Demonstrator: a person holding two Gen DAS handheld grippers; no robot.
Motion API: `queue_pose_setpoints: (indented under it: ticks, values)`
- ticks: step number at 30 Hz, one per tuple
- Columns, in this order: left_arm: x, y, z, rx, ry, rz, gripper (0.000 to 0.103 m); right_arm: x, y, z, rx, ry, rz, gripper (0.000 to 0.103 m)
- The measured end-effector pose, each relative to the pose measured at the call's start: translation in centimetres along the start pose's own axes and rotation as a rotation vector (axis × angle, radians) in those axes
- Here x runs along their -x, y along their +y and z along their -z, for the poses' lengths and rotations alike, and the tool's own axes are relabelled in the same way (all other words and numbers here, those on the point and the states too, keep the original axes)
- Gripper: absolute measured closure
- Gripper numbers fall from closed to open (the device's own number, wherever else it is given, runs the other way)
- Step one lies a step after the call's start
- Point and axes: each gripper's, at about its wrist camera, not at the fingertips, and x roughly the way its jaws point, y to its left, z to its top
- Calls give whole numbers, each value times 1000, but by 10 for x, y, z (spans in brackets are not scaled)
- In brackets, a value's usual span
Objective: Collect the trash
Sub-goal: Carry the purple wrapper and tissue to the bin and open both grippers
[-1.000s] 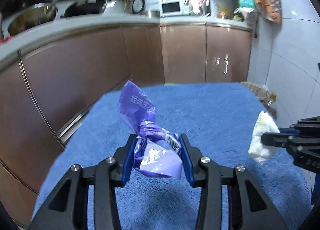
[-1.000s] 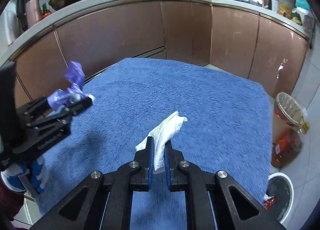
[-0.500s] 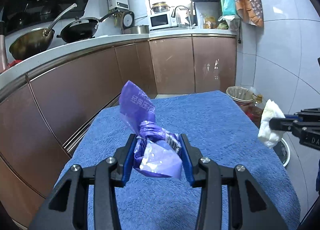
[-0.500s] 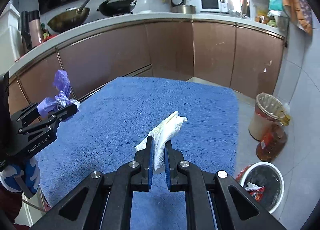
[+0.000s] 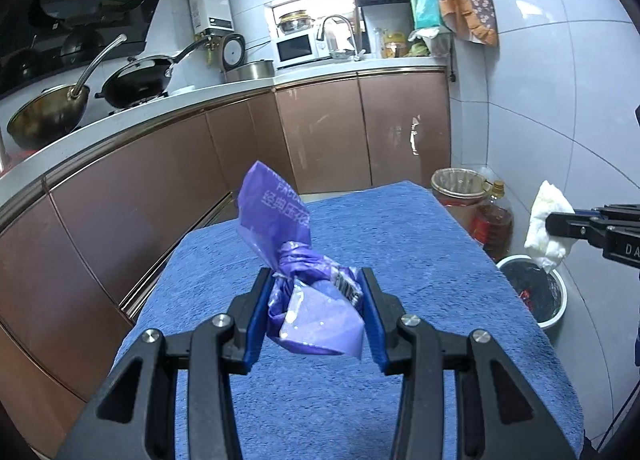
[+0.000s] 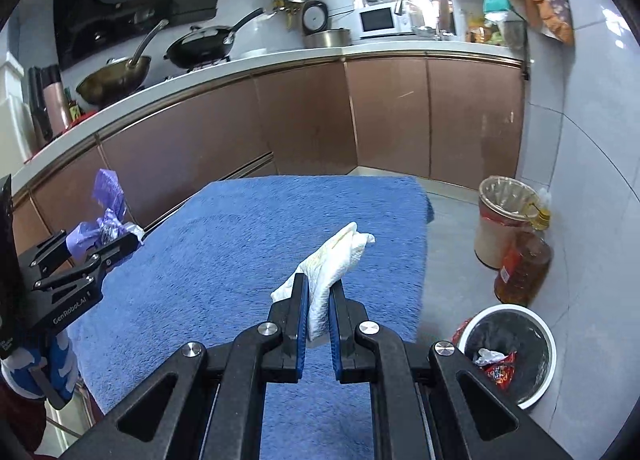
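Left hand-held gripper (image 5: 316,302) pinches crumpled purple wrapper (image 5: 296,260), white Chinese print, barcode; "GenRobot.AI" on its side. Right hand-held gripper (image 6: 319,302) clamps folded white tissue (image 6: 330,270).

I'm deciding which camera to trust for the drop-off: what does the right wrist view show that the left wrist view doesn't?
Only the right wrist view: the white bin's contents, a red wrapper, and the tissue pinched in the right gripper.

Only the left wrist view: the purple wrapper clamped in the left gripper, with its printing.

Both: blue towel, lined bin, oil bottle, stove pans.
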Motion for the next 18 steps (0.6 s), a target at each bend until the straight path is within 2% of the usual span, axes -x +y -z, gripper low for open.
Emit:
queue_pose_setpoints:
  ticks: [9,18]
  values:
    - [-11,-40,-11,-66,18,42,63,6,-38,13,-96,-14,30,94]
    - [-35,-101,-26,-156,41,129,63,7,-84,28,-190,-13,112,94]
